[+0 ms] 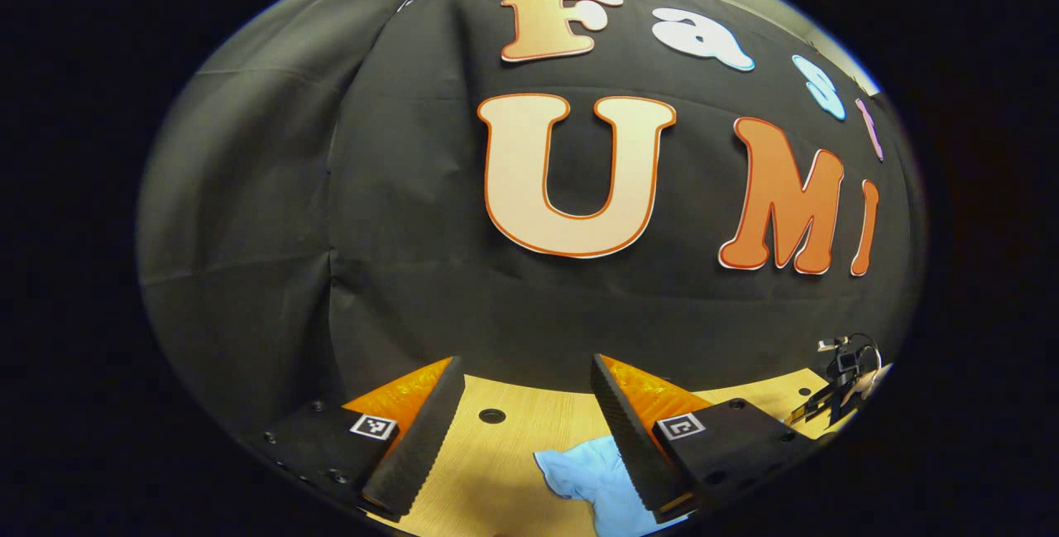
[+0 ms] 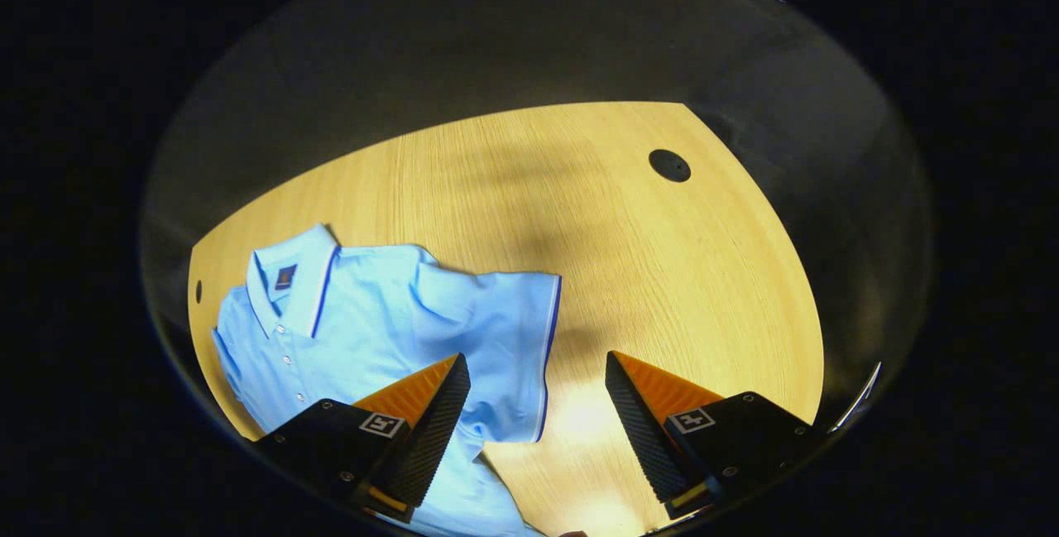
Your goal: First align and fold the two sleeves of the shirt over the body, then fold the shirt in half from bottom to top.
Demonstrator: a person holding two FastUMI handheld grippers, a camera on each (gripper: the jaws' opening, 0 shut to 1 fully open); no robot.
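Just beyond the right gripper (image 2: 538,405), spread wide and empty, the shirt (image 2: 389,330) lies flat on the surface (image 2: 645,272), its near sleeve (image 2: 505,338) jutting between the fingers; the left gripper (image 1: 525,421), also spread, hangs farther off beside a shirt corner.

Left gripper view: camera sits low, near the table (image 1: 513,446), aimed almost level across it at the booth's black cloth wall (image 1: 397,256), which takes up most of the picture. Right gripper view: camera is higher, tilted down onto the tabletop (image 2: 579,214), far table edge and dark wall above it. Shared: the wooden table and the light blue shirt (image 2: 389,330), seen as a corner of cloth (image 1: 600,475) in the left gripper view.
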